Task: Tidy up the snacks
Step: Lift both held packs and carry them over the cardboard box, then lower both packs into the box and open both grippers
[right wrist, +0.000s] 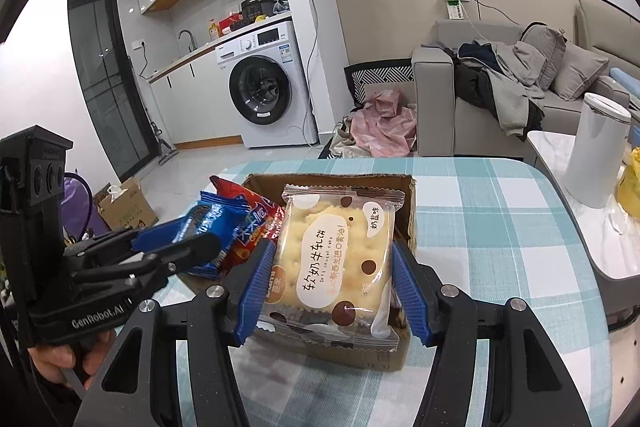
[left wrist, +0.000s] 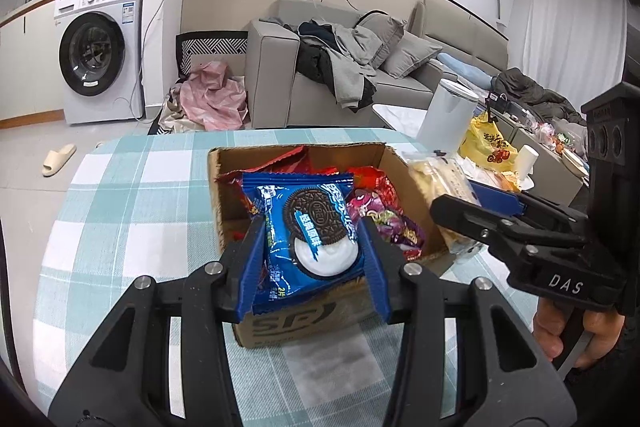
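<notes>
Over cardboard box: blue Oreo pack; cream dotted nougat-cake pack, clear-edged, perhaps.

One cardboard box sits on one checked tablecloth, holding several snack packets: one red packet and one purple packet can be made out. Two grippers work above it, the left gripper carrying one blue cookie packet, the right gripper one yellow cracker packet. One white canister stands beyond the table's far right corner.
</notes>
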